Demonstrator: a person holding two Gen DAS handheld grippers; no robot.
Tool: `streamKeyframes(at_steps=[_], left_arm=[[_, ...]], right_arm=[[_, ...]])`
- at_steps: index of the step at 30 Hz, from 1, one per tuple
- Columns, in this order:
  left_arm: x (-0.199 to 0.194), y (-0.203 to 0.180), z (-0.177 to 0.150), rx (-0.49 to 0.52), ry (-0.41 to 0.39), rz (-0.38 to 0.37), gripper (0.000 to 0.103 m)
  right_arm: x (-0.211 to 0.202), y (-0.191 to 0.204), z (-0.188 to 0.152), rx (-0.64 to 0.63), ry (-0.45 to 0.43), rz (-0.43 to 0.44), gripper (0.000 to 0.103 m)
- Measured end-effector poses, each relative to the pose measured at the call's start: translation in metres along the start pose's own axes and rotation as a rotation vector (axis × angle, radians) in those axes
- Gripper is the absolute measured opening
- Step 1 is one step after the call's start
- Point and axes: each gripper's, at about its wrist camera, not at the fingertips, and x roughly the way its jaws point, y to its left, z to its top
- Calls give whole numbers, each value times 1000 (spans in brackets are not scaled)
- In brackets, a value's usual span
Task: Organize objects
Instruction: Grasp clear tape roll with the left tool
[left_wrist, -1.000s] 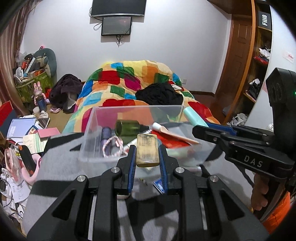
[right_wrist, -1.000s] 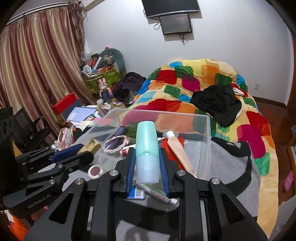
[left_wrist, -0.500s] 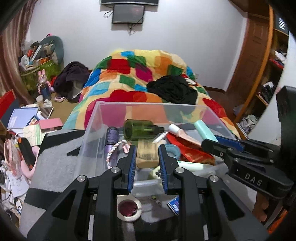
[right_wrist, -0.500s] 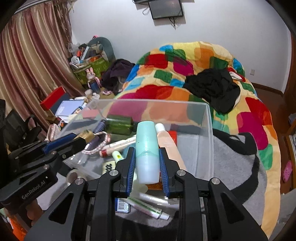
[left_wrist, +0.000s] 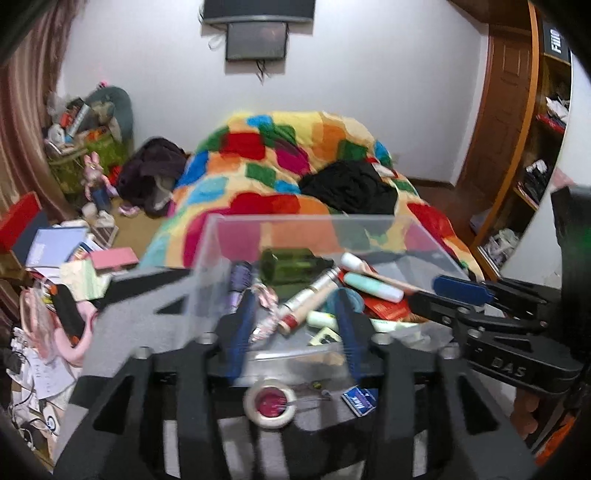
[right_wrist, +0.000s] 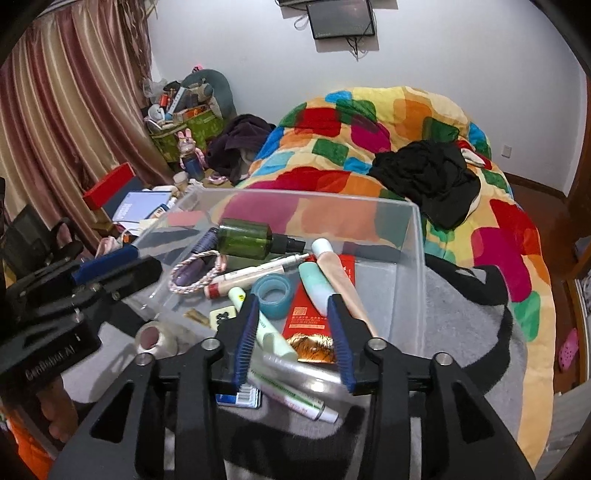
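Inside the clear plastic bin (right_wrist: 408, 258), set on a grey blanket (right_wrist: 461, 325) at the foot of the bed, the mint tube (right_wrist: 314, 284) is seen lying among a green bottle (right_wrist: 245, 242), a blue tape roll (right_wrist: 274, 295) and a red packet (right_wrist: 314, 314). Right gripper (right_wrist: 293, 334): jaws have just been opening, nothing pinched between them. Left gripper (left_wrist: 295, 326): jaws also just been opening, nothing clamped. Outside the bin's near wall, a white tape roll (left_wrist: 270, 402) and a small blue packet (left_wrist: 359, 399) are left on the blanket.
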Motion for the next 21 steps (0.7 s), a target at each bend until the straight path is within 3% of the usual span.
streamKeyframes(at_steps=[3, 7, 16, 21], left_arm=[[-14, 7, -1, 1, -25, 13, 59], [-20, 12, -13, 35, 0, 27, 63], [9, 12, -61, 124, 172, 45, 66], [32, 12, -70, 167, 255, 56, 66]], right_arm=[[-15, 3, -3, -19, -29, 3, 45], [-30, 7, -11, -46, -57, 2, 47], [-32, 6, -37, -63, -3, 15, 48], [-22, 6, -44, -50, 41, 42, 48]])
